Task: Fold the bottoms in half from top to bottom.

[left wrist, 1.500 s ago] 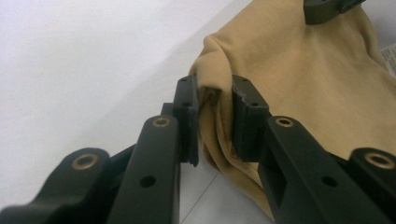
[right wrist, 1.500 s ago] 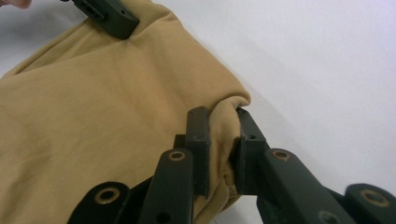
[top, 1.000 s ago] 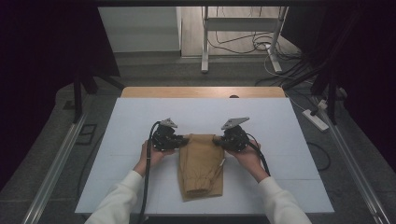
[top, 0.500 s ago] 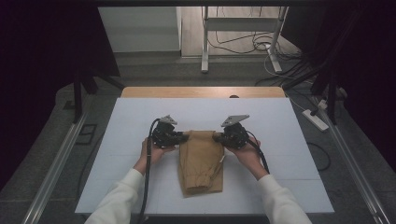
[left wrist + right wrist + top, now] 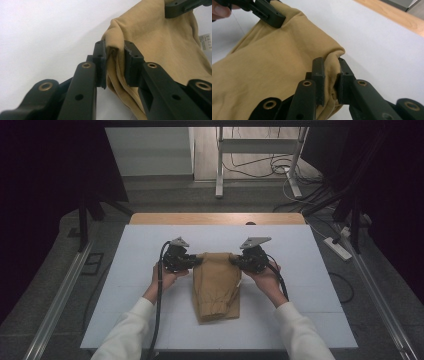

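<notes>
Grippers pinch the tan cloth [image 5: 216, 282]: left gripper [image 5: 196, 262] and right gripper [image 5: 235, 260] at its far corners, on the table [image 5: 310, 270].

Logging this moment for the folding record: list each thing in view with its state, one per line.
Tan garment: folded narrow, flat on the table, far corners pinched.
Left gripper: shut on the garment's corner.
Right gripper: shut on the other corner.
White table: bare around the garment.
</notes>
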